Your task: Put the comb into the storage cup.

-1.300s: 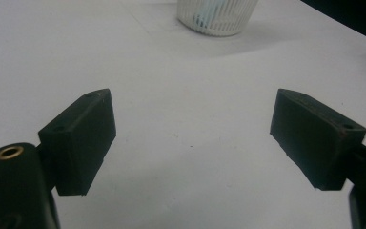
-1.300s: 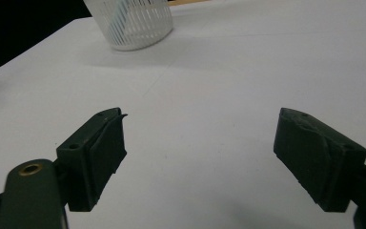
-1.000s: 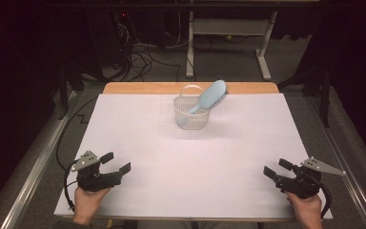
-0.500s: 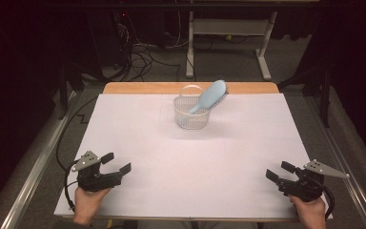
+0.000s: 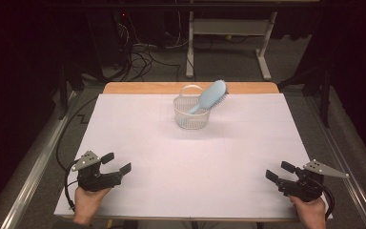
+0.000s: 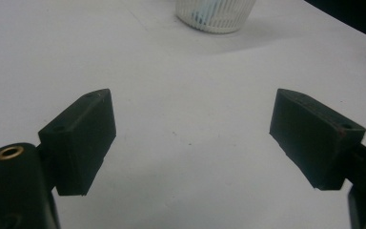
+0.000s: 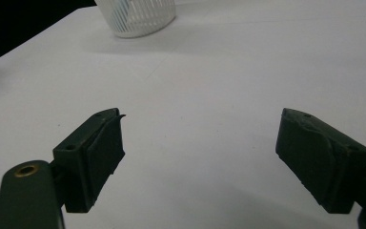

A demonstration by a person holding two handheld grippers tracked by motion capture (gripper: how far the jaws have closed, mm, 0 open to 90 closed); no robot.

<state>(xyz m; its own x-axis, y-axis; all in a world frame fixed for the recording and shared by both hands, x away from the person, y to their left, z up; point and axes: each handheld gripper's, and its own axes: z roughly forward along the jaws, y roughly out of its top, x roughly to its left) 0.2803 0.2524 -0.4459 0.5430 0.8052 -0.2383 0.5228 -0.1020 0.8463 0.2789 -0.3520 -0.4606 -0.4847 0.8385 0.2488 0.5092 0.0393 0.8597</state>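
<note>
A small white mesh basket (image 5: 191, 114) stands at the far middle of the white table (image 5: 190, 157). A light blue hairbrush (image 5: 210, 96) leans in it, its head sticking out up and to the right. My left gripper (image 5: 116, 163) rests open near the front left corner, held by a hand. My right gripper (image 5: 280, 171) is open near the front right corner. Nothing lies between either pair of jaws. The basket's base (image 6: 216, 13) shows far ahead in the left gripper view (image 6: 190, 126), and again as the basket (image 7: 137, 16) in the right gripper view (image 7: 200, 143).
A wooden strip (image 5: 190, 88) runs along the table's far edge. Metal rails (image 5: 38, 162) flank the table. Behind it are cables on the floor (image 5: 143, 52) and a white desk frame (image 5: 228, 33). A cable (image 5: 66, 143) trails from the left gripper.
My right gripper has drifted slightly toward the front edge. The left gripper, basket and brush are where they were.
</note>
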